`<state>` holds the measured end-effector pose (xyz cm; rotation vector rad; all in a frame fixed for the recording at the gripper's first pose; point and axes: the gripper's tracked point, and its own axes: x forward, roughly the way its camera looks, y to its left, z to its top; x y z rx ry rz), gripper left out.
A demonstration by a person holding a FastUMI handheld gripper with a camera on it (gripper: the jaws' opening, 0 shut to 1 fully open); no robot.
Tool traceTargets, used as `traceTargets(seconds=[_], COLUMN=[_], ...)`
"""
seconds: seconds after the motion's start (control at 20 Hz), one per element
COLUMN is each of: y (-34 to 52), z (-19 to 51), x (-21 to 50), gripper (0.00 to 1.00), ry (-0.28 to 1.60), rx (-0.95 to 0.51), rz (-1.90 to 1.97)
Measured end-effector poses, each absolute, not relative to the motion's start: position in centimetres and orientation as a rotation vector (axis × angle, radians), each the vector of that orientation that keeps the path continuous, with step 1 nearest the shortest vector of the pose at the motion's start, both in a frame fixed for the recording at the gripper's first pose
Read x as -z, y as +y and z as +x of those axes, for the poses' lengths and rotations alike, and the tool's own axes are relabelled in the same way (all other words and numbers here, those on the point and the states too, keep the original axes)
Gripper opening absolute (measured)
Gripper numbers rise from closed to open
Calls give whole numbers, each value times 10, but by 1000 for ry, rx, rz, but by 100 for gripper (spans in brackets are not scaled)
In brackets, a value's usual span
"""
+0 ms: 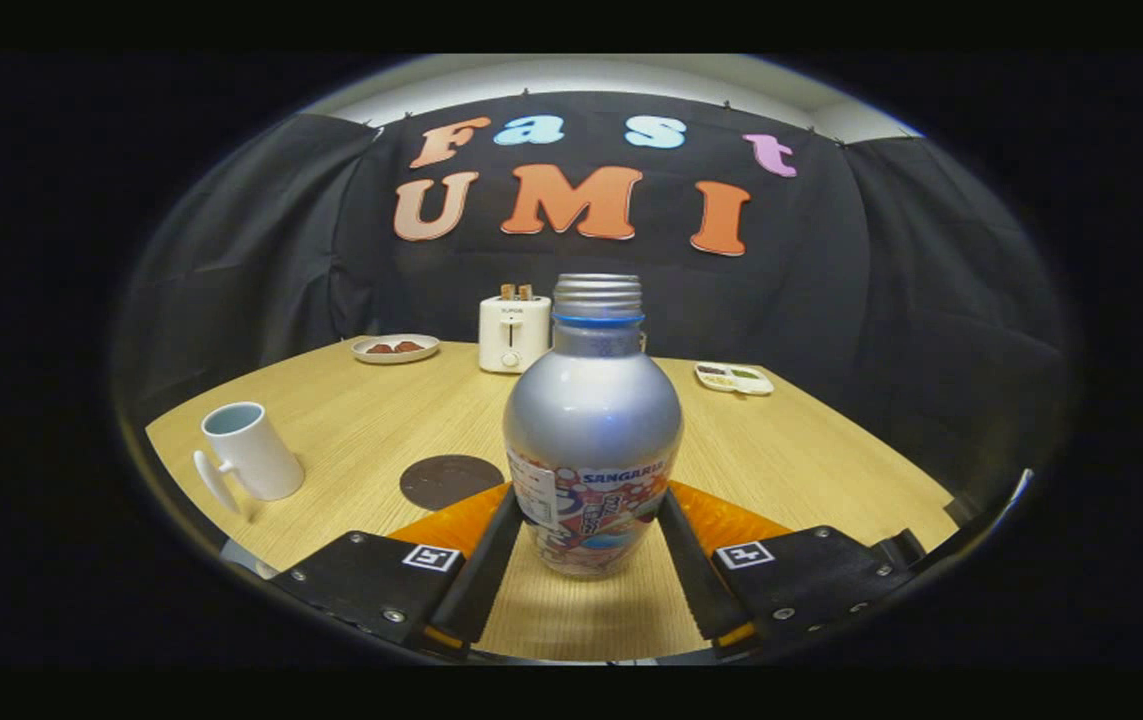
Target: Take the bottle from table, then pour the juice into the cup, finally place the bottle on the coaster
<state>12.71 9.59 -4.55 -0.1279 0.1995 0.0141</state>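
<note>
The bottle [592, 430] stood uncapped on the table [811, 450], between the gripper [586, 545] fingers — whether they pressed it or merely flanked it could not be told. A loose hold risked spilling juice before the cup [249, 450] or coaster [449, 480].

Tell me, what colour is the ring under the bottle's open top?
Blue. The thin ring circles the silver metal bottle neck, seen best in the gripper view.
</note>
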Motion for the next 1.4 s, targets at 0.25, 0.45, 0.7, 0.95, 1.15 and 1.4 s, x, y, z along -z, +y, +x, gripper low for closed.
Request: traceTargets(seconds=[0.25,0.45,0.7,0.95,1.15,1.4], y=[125,148,176,208,224,237], z=[123,122,124,127,131,138], x=[29,19,11,9,11,12], gripper=[78,78,78,78,78,78], ry=[178,158,135,132,120,87], rx=[-30,-39,-50,-89,-91,-60], rz=[-210,-277,-430,-512,-642,-794])
